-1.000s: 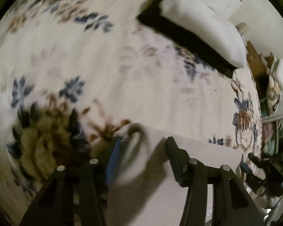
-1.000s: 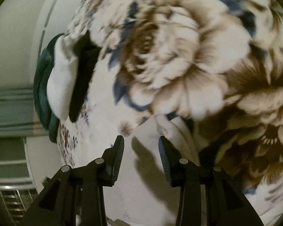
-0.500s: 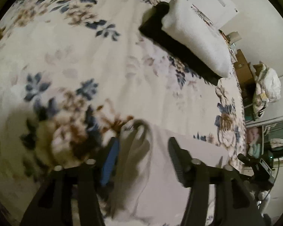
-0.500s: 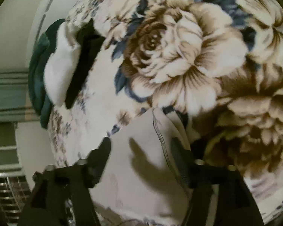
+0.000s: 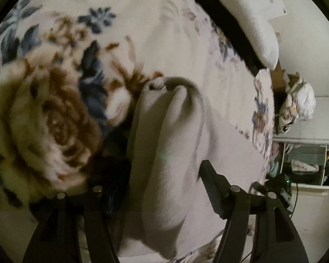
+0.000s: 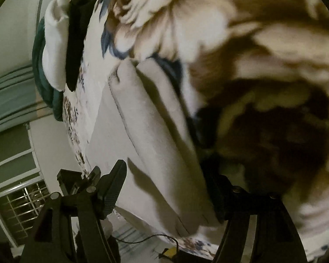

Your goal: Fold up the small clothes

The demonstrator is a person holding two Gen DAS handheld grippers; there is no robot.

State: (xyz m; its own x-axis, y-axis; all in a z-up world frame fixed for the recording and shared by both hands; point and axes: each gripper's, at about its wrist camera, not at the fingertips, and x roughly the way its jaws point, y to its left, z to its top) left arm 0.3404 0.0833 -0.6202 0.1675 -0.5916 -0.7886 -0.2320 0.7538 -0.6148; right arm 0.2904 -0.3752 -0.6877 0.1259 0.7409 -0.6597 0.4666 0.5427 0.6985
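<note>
A small pale grey garment lies on a floral bedspread, its near edge bunched into soft folds. My left gripper is open and straddles that bunched edge; its left finger is partly hidden behind the cloth. In the right wrist view the same garment shows a stitched hem and a fold. My right gripper is open with the folded edge between its jaws.
A white pillow lies on a dark folded item at the far side of the bed; both show in the right wrist view. Beyond the bed edge stand shelves and clutter and a window grille.
Both grippers have moved forward and down over the garment's edge, with their jaws opened wider. The cloth has bunched up into folds between the fingers.
</note>
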